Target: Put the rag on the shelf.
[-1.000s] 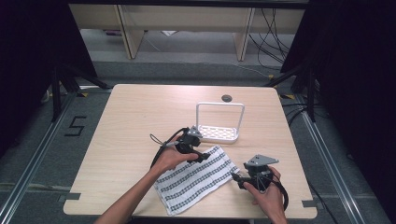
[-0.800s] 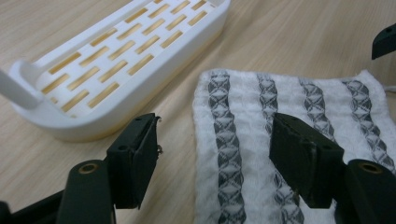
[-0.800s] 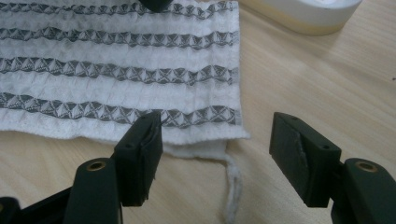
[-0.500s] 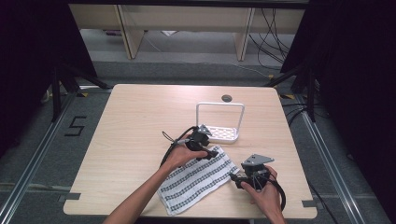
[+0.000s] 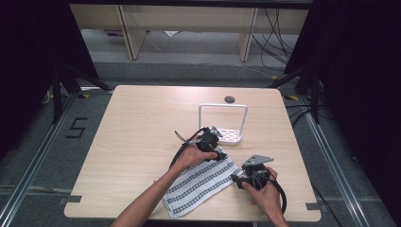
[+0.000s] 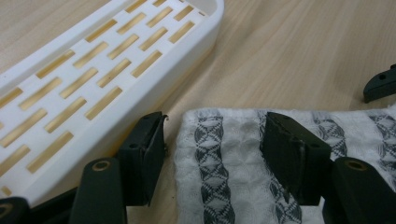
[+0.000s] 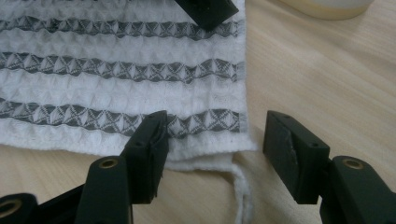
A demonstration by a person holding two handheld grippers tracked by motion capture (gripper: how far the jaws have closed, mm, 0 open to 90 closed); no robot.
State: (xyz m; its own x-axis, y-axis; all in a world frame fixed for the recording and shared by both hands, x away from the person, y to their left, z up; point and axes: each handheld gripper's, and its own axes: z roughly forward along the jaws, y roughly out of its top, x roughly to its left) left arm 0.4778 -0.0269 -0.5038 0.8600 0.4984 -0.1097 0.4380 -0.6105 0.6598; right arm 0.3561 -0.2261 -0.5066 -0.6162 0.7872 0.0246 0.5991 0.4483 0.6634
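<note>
A white towel with grey patterned stripes [image 5: 198,182] lies flat on the wooden table [image 5: 132,132], near its front edge. My left gripper [image 5: 216,147] is at the towel's far corner, close to the white slotted tray [image 5: 232,137]. In the left gripper view the left gripper [image 6: 215,140] is open and straddles that towel corner [image 6: 224,154]. One jaw is beside the tray [image 6: 93,74]. My right gripper [image 5: 235,178] is at the towel's right corner. It [image 7: 215,135] is open around the towel's hem [image 7: 205,121], where a loose thread loop [image 7: 243,186] hangs.
The tray has a tall white hoop handle [image 5: 223,107] and stands just behind the towel. A small dark round hole [image 5: 230,99] sits near the table's far edge. Bare tabletop spreads to the left. The left gripper's jaw tip [image 7: 205,11] rests on the towel.
My left gripper has slid right along the towel to its far corner by the tray. The right gripper has edged left up to the towel's right corner.
</note>
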